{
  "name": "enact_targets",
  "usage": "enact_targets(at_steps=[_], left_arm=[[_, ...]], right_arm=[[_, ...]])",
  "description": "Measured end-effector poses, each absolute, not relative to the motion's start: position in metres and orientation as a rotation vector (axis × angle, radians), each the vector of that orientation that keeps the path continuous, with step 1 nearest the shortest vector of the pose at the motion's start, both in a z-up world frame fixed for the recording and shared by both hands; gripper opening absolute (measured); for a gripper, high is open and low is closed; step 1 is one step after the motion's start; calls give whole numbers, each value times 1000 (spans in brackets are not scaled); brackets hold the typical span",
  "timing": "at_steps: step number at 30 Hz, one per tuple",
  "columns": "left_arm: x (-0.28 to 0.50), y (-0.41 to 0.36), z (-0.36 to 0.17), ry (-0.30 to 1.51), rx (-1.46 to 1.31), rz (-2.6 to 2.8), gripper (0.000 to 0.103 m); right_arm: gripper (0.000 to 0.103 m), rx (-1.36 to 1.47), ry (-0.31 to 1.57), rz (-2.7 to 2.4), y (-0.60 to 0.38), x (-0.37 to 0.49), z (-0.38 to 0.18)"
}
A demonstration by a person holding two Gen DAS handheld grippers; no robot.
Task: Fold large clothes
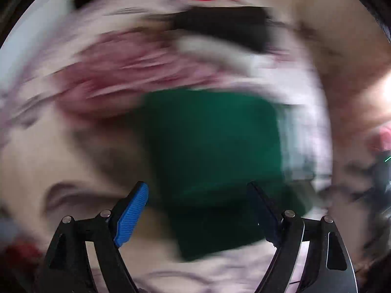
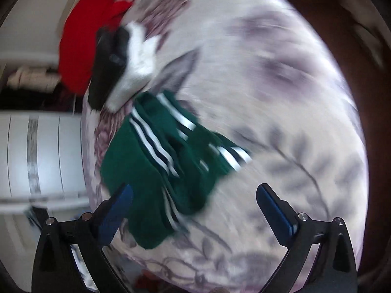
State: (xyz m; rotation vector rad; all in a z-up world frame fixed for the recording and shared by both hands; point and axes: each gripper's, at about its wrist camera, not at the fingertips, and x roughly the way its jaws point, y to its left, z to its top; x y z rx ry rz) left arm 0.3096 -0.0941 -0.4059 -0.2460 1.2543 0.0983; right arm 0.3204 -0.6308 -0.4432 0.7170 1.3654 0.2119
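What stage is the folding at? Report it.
Done: the green striped garment looks partly bunched, not neatly folded, on the floral bedspread. In hand: nothing; left claw and right claw are open. Left: fold it, plus the black-and-white garment.

We see a dark green garment (image 2: 136,171) with white stripes edged in dark navy running along it; in the left wrist view the same green garment (image 1: 210,151) shows as a plain deep green block, blurred. It lies on a bed cover (image 2: 256,97) of pale lilac-white printed with greyish-purple leaves and stems, and with a dusky pink-maroon flower print (image 1: 127,78) in one part. Beyond it we see a black and white garment (image 2: 119,66) and a bright red cloth (image 2: 83,36). Both grippers have black frames; their pads (image 1: 133,214) are ribbed bright blue, darker blue in shadow (image 2: 276,217). A white panelled cabinet (image 2: 41,156) carries a mottled grey band.
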Motion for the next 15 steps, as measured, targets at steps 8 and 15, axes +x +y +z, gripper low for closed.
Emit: enact_targets(at_steps=[8, 15], left_arm=[[226, -29, -565, 1496, -273, 388, 82], [224, -31, -597, 1453, -380, 402, 103]], right_arm=[[103, 469, 1504, 484, -543, 440, -525], [90, 479, 1650, 562, -510, 460, -561]])
